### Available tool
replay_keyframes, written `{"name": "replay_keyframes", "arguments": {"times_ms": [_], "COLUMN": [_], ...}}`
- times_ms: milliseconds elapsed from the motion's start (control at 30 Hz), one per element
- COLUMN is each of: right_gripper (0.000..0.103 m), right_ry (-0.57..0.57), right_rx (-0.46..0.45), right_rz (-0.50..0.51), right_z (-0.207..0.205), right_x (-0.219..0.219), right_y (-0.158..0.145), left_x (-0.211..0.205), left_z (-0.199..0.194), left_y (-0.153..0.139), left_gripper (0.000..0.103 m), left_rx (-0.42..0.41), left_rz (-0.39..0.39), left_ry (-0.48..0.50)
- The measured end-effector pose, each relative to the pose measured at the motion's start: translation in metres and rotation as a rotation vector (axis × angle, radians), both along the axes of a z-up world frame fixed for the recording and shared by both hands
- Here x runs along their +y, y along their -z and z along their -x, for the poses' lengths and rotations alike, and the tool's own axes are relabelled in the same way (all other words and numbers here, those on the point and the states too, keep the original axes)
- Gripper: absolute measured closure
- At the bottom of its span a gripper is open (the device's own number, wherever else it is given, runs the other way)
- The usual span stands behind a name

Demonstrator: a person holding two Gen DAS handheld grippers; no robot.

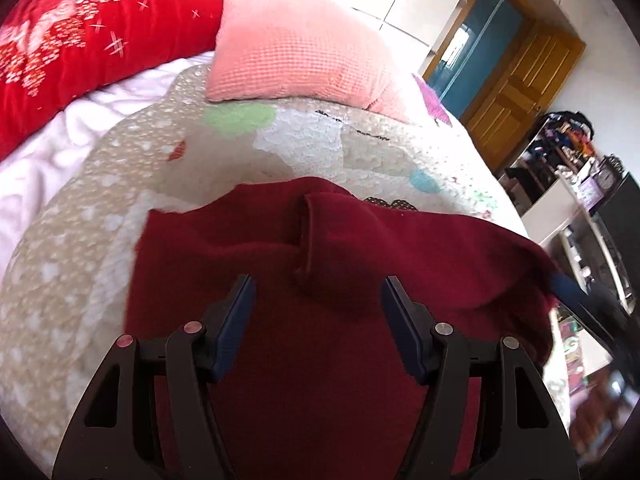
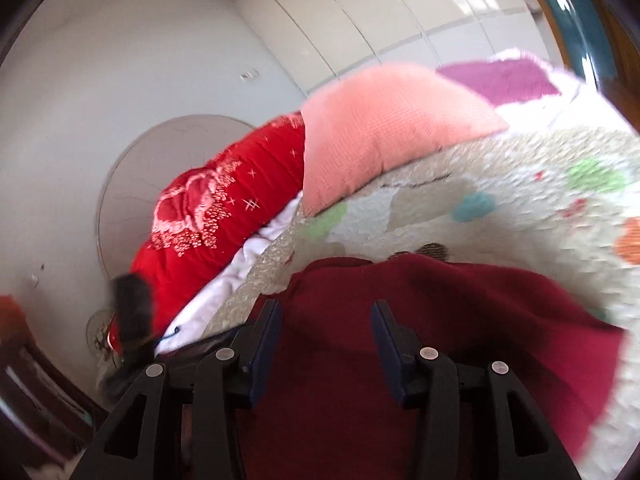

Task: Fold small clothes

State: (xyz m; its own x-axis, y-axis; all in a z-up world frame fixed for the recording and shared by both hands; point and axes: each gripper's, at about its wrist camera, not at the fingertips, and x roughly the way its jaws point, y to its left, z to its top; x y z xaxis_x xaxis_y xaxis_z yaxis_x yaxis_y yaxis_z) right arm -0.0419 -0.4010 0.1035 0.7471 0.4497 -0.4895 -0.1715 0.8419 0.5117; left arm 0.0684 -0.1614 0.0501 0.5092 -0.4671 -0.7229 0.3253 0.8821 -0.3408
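A dark red knit garment lies on the patterned bedspread, with a rolled fold standing up near its middle. My left gripper is open above it, jaws wide apart with nothing between them. In the right wrist view the same garment lies under my right gripper, which is also open and empty. A blue-padded finger of the other gripper shows at the garment's right edge in the left wrist view.
A pink pillow and a red embroidered quilt lie at the bed's far side, with white sheet beside them. A wooden door and cluttered shelves stand to the right. A fan stands by the wall.
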Motion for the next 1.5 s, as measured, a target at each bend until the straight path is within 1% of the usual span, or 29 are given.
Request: {"name": "replay_keyframes", "arguments": {"times_ms": [67, 100, 133, 167, 200, 267, 367, 467, 567, 633, 667, 700, 733, 767, 800, 833, 867, 900, 933, 1033, 1067, 1167, 1233, 1267, 1300, 1333, 1367, 1433, 1500], "right_gripper": [0.057, 0.057, 0.057, 0.057, 0.057, 0.057, 0.057, 0.057, 0.057, 0.057, 0.057, 0.057, 0.057, 0.057, 0.058, 0.070, 0.088, 0.091, 0.094, 0.096, 0.096, 0.097, 0.097, 0.096, 0.096, 0.090, 0.070, 0.045, 0.044], "right_ry": [0.023, 0.035, 0.047, 0.061, 0.083, 0.120, 0.141, 0.132, 0.151, 0.233, 0.285, 0.300, 0.303, 0.302, 0.301, 0.295, 0.281, 0.283, 0.287, 0.249, 0.230, 0.180, 0.196, 0.212, 0.220, 0.225, 0.225, 0.228, 0.218], "right_rx": [-0.023, -0.026, -0.023, -0.019, -0.014, -0.004, 0.029, 0.085, 0.087, 0.072, 0.057, 0.054, 0.055, 0.061, 0.084, 0.118, 0.145, 0.149, 0.127, 0.089, 0.079, 0.088, 0.138, 0.156, 0.153, 0.134, 0.104, 0.073, 0.062], "right_rz": [0.019, 0.021, 0.031, 0.053, 0.084, 0.138, 0.139, 0.194, 0.223, 0.354, 0.498, 0.574, 0.621, 0.634, 0.623, 0.586, 0.537, 0.464, 0.409, 0.329, 0.320, 0.372, 0.431, 0.455, 0.454, 0.439, 0.410, 0.359, 0.322], "right_z": [0.031, 0.044, 0.056, 0.066, 0.075, 0.090, 0.103, 0.100, 0.098, 0.097, 0.094, 0.092, 0.087, 0.084, 0.078, 0.073, 0.071, 0.074, 0.082, 0.106, 0.110, 0.122, 0.122, 0.124, 0.123, 0.128, 0.132, 0.137, 0.136], "right_x": [-0.012, -0.019, -0.024, -0.029, -0.033, -0.040, -0.048, -0.039, -0.032, -0.026, -0.018, -0.014, -0.012, -0.013, -0.018, -0.027, -0.035, -0.045, -0.053, -0.063, -0.062, -0.056, -0.057, -0.059, -0.062, -0.064, -0.064, -0.063, -0.060], "right_y": [-0.002, -0.001, 0.002, 0.004, 0.007, 0.012, 0.026, 0.042, 0.045, 0.041, 0.040, 0.041, 0.044, 0.048, 0.053, 0.057, 0.059, 0.057, 0.052, 0.038, 0.035, 0.037, 0.045, 0.048, 0.048, 0.046, 0.042, 0.037, 0.035], "left_x": [-0.010, -0.014, -0.017, -0.022, -0.026, -0.030, -0.030, -0.027, -0.021, -0.017, -0.015, -0.013, -0.010, -0.007, -0.004, 0.001, 0.005, 0.011, 0.016, 0.029, 0.032, 0.039, 0.041, 0.040, 0.040, 0.038, 0.037, 0.033, 0.032], "left_z": [-0.007, -0.009, -0.010, -0.011, -0.010, -0.003, 0.011, 0.022, 0.028, 0.033, 0.036, 0.038, 0.041, 0.044, 0.047, 0.049, 0.049, 0.048, 0.048, 0.046, 0.045, 0.046, 0.043, 0.041, 0.039, 0.035, 0.031, 0.021, 0.012], "left_y": [0.004, 0.005, 0.005, 0.004, 0.000, -0.013, -0.049, -0.090, -0.116, -0.133, -0.140, -0.146, -0.151, -0.157, -0.162, -0.164, -0.164, -0.161, -0.156, -0.131, -0.121, -0.090, -0.068, -0.060, -0.050, -0.041, -0.032, -0.016, -0.003], "left_gripper": [0.039, 0.053, 0.065, 0.085, 0.086, 0.088, 0.089, 0.089, 0.089, 0.089, 0.089, 0.090, 0.092, 0.097, 0.097, 0.097, 0.097, 0.097, 0.097, 0.097, 0.097, 0.095, 0.078, 0.060, 0.050, 0.049, 0.049, 0.049, 0.049], "left_rx": [0.000, -0.001, -0.003, -0.007, -0.014, -0.038, -0.076, -0.113, -0.118, -0.129, -0.133, -0.138, -0.148, -0.166, -0.185, -0.198, -0.198, -0.191, -0.185, -0.142, -0.124, -0.076, -0.023, -0.002, 0.020, 0.038, 0.056, 0.095, 0.124], "left_rz": [0.018, 0.030, 0.027, 0.008, -0.005, 0.010, 0.047, 0.081, 0.107, 0.126, 0.135, 0.141, 0.146, 0.147, 0.141, 0.135, 0.130, 0.123, 0.118, 0.091, 0.088, 0.082, 0.068, 0.059, 0.051, 0.041, 0.027, 0.004, 0.002], "left_ry": [-0.002, -0.007, -0.010, -0.012, -0.008, 0.018, 0.046, 0.051, 0.050, 0.050, 0.050, 0.050, 0.049, 0.046, 0.038, 0.029, 0.024, 0.017, 0.011, -0.002, -0.007, -0.036, -0.054, -0.060, -0.067, -0.080, -0.092, -0.122, -0.150]}}
